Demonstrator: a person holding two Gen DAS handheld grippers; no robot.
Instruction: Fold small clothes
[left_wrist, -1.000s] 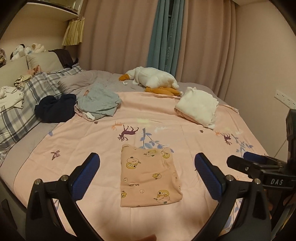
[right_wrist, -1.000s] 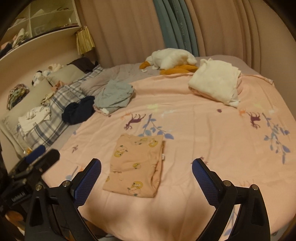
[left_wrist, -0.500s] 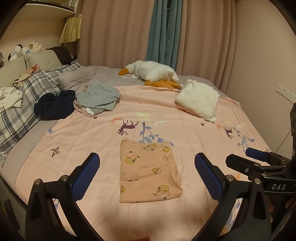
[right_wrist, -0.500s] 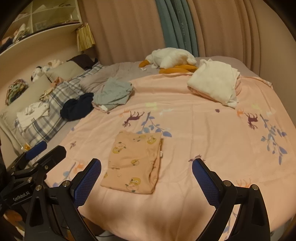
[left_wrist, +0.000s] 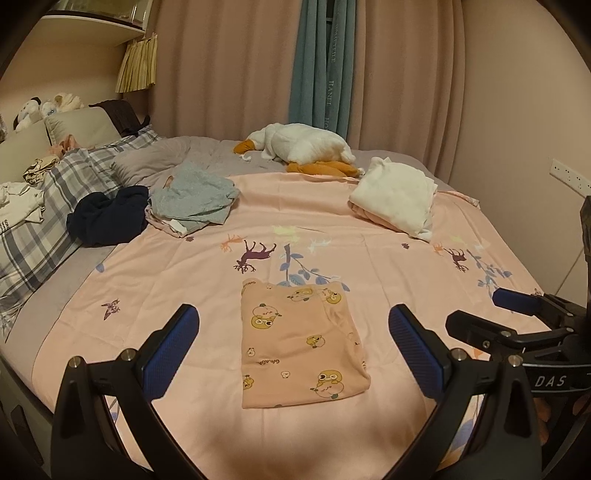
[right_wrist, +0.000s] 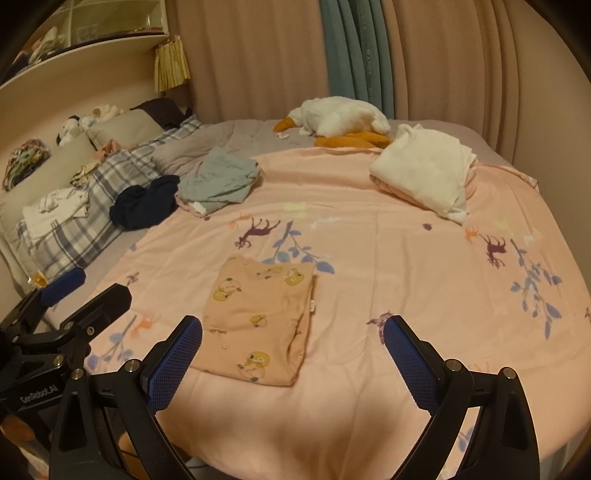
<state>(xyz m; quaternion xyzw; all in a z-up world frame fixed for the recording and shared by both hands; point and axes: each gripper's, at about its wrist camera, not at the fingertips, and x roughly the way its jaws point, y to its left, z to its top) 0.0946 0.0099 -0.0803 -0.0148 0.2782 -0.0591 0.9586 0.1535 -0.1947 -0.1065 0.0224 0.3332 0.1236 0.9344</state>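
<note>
A small peach garment with a yellow chick print (left_wrist: 295, 339) lies folded into a rectangle, flat on the pink printed bedspread (left_wrist: 388, 266). It also shows in the right wrist view (right_wrist: 258, 317). My left gripper (left_wrist: 293, 350) is open and empty, held back from the garment's near edge. My right gripper (right_wrist: 291, 354) is open and empty, held to the garment's right and back from it. Each gripper shows in the other's view: the right one (left_wrist: 491, 317) at the right edge, the left one (right_wrist: 85, 291) at the left edge.
A grey-green folded garment (left_wrist: 192, 199), a dark navy one (left_wrist: 107, 218) and a white folded pile (left_wrist: 395, 195) lie farther back. A white plush goose (left_wrist: 303, 147) lies by the curtains. Plaid pillows (left_wrist: 44, 206) are at the left. The bed's near edge is just below the grippers.
Both grippers have drawn back and risen slightly from the folded garment; it sits a little farther off and higher in both views. The garment has not moved.
</note>
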